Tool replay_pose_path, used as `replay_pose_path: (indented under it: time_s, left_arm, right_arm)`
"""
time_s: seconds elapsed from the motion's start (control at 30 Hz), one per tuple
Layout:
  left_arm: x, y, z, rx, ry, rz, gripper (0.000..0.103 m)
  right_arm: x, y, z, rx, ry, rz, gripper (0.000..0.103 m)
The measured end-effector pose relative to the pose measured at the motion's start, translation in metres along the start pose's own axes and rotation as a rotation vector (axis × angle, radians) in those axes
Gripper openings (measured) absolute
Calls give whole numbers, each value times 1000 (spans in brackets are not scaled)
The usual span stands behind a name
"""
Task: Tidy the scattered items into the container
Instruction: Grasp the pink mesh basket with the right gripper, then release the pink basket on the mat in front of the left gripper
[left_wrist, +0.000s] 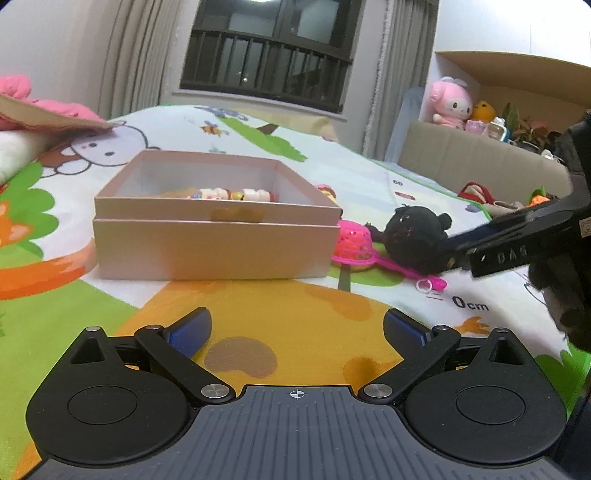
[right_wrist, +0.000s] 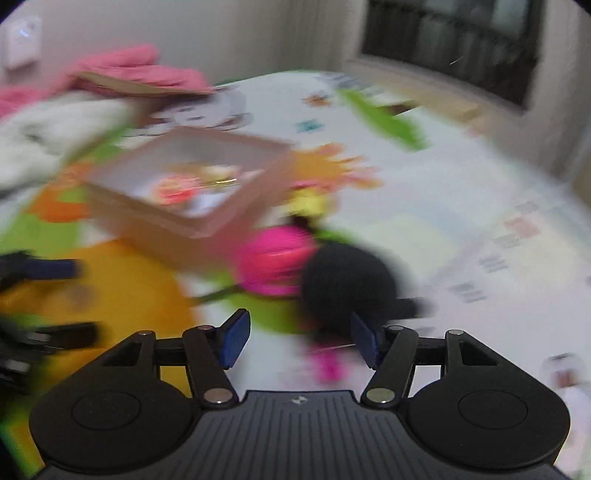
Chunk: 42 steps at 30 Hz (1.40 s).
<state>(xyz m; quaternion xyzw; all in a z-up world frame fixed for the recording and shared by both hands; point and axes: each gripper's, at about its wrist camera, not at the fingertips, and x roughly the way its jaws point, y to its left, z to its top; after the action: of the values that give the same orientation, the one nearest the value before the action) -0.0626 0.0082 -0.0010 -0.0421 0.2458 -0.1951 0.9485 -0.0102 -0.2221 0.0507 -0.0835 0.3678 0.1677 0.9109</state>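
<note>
Cartoon-print play mat (left_wrist: 295, 325) carries everything. On it: pink box (left_wrist: 214, 247), pink toy basket (left_wrist: 352, 243), black plush (left_wrist: 417, 236).

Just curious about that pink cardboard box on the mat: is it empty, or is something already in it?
Not empty: the pink cardboard box is lidless, with small colourful toys inside.

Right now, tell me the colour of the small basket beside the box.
Bright pink basket; clearest in the left wrist view.
</note>
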Motion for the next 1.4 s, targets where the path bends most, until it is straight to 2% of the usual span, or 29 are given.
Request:
replay_pose_path:
  time_s: [0.03,0.07,0.1,0.17,0.2,0.3,0.37,0.5,0.6,0.67,0.7,0.93,1.0,1.1,1.17,1.23,1.33,1.4]
  left_arm:
    - [0,-1,0,1,-1,-1,102]
    - [-1,-1,0,0,-3,-2,102]
    - [-1,-1,-1,0,-7,-4,102]
    - [0,0,-2,1,-8,-7,102]
    - [1,0,-2,2,-4,-7,102]
    - [4,-1,-1,7,10,-12,102]
    - [4,-1,-2,7,12,-14,102]
    - [3,0,-2,6,9,-19,102]
    - [4,-1,-2,10,12,-25,102]
    - [3,-1,-2,12,13,-29,102]
    - [3,-1,-2,12,13,-33,102]
    - [-1,-5,0,44,18,-73,102]
    - [-3,-11,0,75,30,-86,102]
    - [-9,-21,-1,124,46,-119,102]
    - [-13,-27,-3,143,59,-135,102]
    - [-16,-31,-5,164,68,-141,102]
    - [-18,-33,-6,179,70,-121,102]
    - [-17,-32,-5,172,74,-104,102]
  right_arm:
    - [7,0,0,2,19,6,54]
    - [13,-2,1,1,25,-32,51]
    - [18,-5,1,0,20,-99,48]
    - [20,-7,3,-26,-40,-292,49]
    - [19,-7,5,-34,-68,-308,49]
    - [18,-7,12,-15,-85,-138,55]
    - [25,-2,15,-31,-98,-96,64]
    - [51,-6,27,-6,-81,-25,71]
    - [69,-4,31,-14,-65,10,72]
    - [75,-5,30,-1,-46,12,63]
    - [74,-6,29,11,-46,14,63]
    - [4,-6,0,95,-82,61,61]
    - [-10,3,-8,126,-73,111,61]
    - [-21,19,-12,166,-66,237,62]
    - [-26,30,-12,166,-86,284,70]
    - [-28,36,-10,140,-115,264,71]
    - [-19,26,-4,164,-119,154,71]
    - [-5,16,1,186,-92,77,64]
